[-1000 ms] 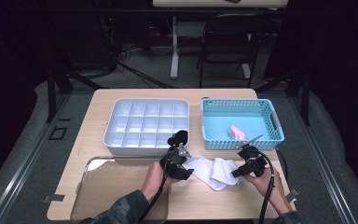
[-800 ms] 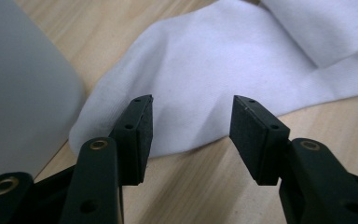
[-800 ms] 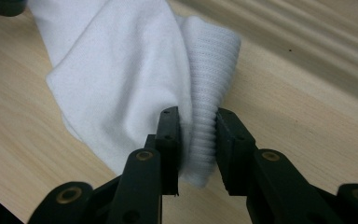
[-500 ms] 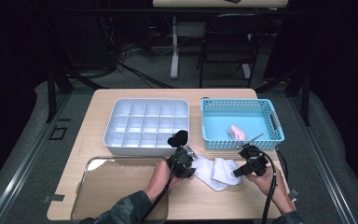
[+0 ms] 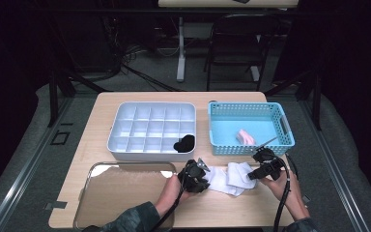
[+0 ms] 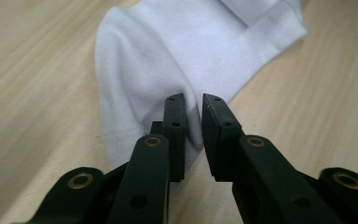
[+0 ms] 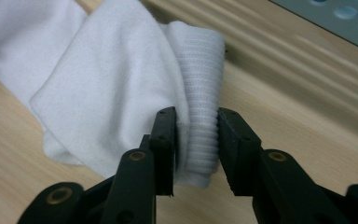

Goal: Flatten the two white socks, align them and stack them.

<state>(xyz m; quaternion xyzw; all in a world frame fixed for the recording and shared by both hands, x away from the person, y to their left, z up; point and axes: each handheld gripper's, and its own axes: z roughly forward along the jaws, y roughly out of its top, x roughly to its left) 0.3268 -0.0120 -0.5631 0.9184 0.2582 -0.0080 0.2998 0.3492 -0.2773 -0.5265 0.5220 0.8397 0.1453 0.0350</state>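
A white sock (image 5: 227,178) lies crumpled on the wooden table between my two grippers. My left gripper (image 5: 205,180) is at the sock's left end. In the left gripper view its jaws (image 6: 193,100) have just been closing and now pinch a fold of the sock (image 6: 182,46). My right gripper (image 5: 249,176) is at the sock's right end. In the right gripper view its jaws (image 7: 196,116) hold the ribbed cuff (image 7: 200,70) between them. They have just opened a little, but the cuff still fills the gap and touches both pads.
A white compartment tray (image 5: 152,107) stands at the back left, with a black thing (image 5: 184,143) in its near right cell. A blue basket (image 5: 282,125) at the back right holds a pink item (image 5: 245,137). A shiny metal tray (image 5: 125,193) lies at the front left.
My left gripper has moved right and down onto the sock's left end and closed on it. The right gripper has stayed at the cuff.
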